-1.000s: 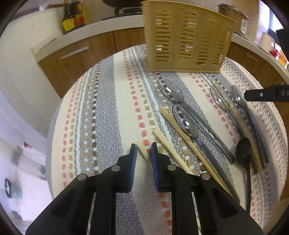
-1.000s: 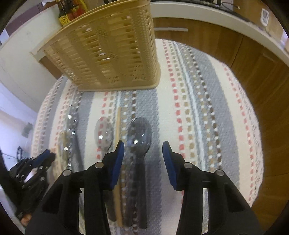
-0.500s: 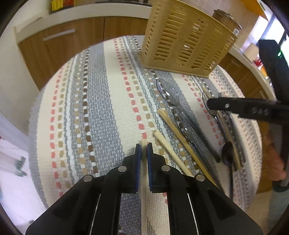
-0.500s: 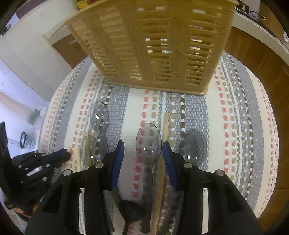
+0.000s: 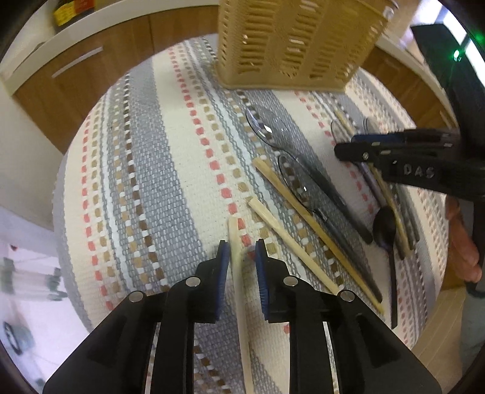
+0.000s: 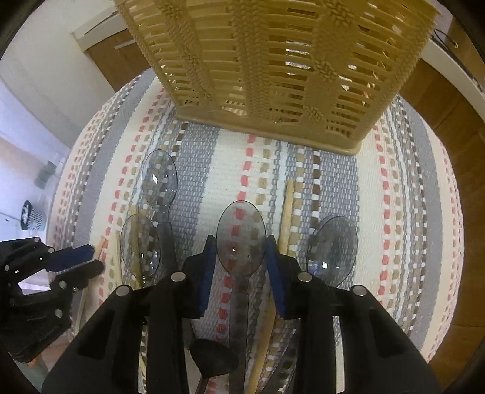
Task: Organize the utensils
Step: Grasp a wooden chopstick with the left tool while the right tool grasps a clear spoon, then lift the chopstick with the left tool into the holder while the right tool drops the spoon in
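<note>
Left gripper [image 5: 241, 260] jaws reopened around chopstick [image 5: 239, 291], right gripper [image 5: 391, 151] lettering perhaps "DAS"

A home kitchen: wooden cabinets [image 5: 91, 75] (white countertop [image 5: 100, 33] above); sauce bottles [image 5: 71, 12].

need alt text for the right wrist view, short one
The right claw straddles a clear grey spoon lying on a striped woven mat, its jaws closing around the bowl. More clear spoons and wooden chopsticks lie alongside, a tan slotted basket stands behind, and the left claw shows at left.
</note>
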The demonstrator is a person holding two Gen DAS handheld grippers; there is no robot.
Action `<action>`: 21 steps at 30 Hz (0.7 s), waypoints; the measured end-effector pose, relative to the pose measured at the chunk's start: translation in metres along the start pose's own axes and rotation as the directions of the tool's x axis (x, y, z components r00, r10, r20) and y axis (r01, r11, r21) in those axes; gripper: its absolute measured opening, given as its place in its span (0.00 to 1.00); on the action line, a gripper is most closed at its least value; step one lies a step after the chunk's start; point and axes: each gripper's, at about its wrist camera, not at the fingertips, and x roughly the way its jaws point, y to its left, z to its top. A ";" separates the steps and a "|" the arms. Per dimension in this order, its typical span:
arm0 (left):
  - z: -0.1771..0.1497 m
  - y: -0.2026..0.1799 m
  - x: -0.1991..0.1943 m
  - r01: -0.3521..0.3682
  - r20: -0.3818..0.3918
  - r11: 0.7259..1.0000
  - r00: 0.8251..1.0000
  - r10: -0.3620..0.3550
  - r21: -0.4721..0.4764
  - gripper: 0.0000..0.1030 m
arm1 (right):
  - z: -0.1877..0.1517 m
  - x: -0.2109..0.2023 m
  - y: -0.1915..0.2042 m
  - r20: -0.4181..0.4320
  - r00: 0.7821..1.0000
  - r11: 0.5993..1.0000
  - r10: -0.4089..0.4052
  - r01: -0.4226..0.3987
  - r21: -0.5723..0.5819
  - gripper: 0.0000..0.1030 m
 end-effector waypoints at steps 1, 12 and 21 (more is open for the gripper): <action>0.001 -0.004 0.001 -0.018 -0.014 1.000 1.000 0.019 0.024 0.17 | 0.000 -0.001 -0.002 0.004 1.000 1.000 0.007 -0.007 0.000 0.29; 0.007 -0.025 -0.005 -0.056 0.064 0.995 0.997 0.051 0.083 0.04 | -0.022 -0.047 -0.022 0.117 0.992 0.998 0.055 -0.052 -0.030 0.29; 0.018 -0.026 -0.088 0.011 0.458 1.000 0.889 0.001 -0.025 0.04 | -0.038 -0.130 -0.026 0.352 0.929 0.993 0.117 -0.104 -0.054 0.29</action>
